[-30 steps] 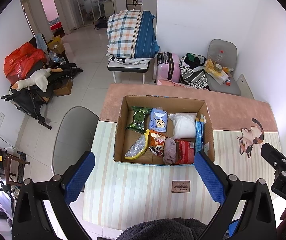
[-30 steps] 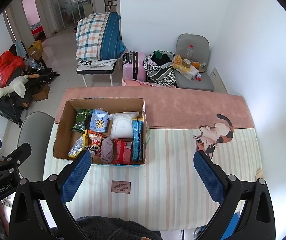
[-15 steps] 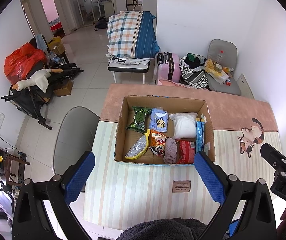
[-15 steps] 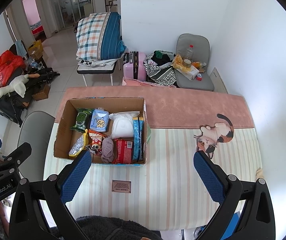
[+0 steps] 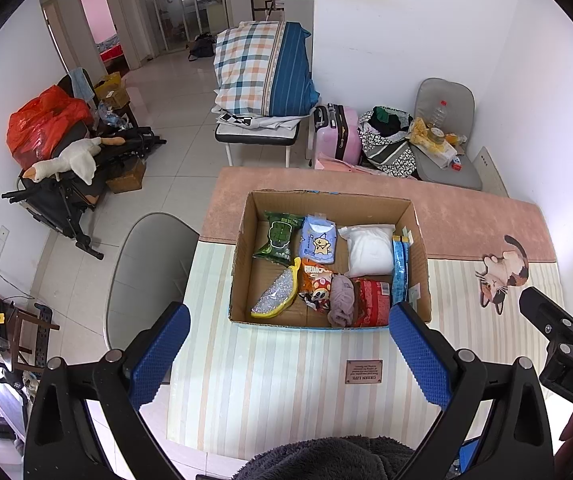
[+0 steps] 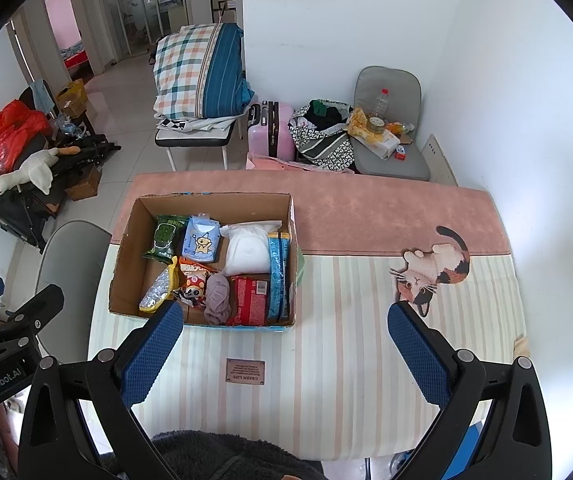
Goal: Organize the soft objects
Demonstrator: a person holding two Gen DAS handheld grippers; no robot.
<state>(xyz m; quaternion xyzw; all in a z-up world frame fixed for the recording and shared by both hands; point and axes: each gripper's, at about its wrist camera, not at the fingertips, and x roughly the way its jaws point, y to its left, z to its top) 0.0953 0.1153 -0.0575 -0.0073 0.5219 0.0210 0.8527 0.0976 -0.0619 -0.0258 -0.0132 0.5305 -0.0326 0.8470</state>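
Observation:
An open cardboard box (image 5: pixel 420 268) (image 6: pixel 124 264) stands on the striped table mat. It holds several soft items: a green packet (image 5: pixel 279 236), a blue tissue pack (image 5: pixel 318 240), a white pouch (image 5: pixel 368 250), a yellow-edged bag (image 5: pixel 276 298), an orange snack bag (image 5: pixel 316 284), a mauve cloth (image 5: pixel 341 300) (image 6: pixel 217 298), a red packet (image 5: pixel 372 302) and a blue pack (image 5: pixel 400 272). My left gripper (image 5: pixel 286 356) is open and empty, high above the near side of the box. My right gripper (image 6: pixel 284 354) is open and empty, to the box's right.
A striped mat with a cat print (image 6: pixel 434 268) and a small brown label (image 6: pixel 245 371) covers the table. A grey chair (image 5: pixel 150 264) stands at the table's left. A bench with a plaid quilt (image 5: pixel 262 72), a pink suitcase (image 5: pixel 336 132) and clutter stand beyond.

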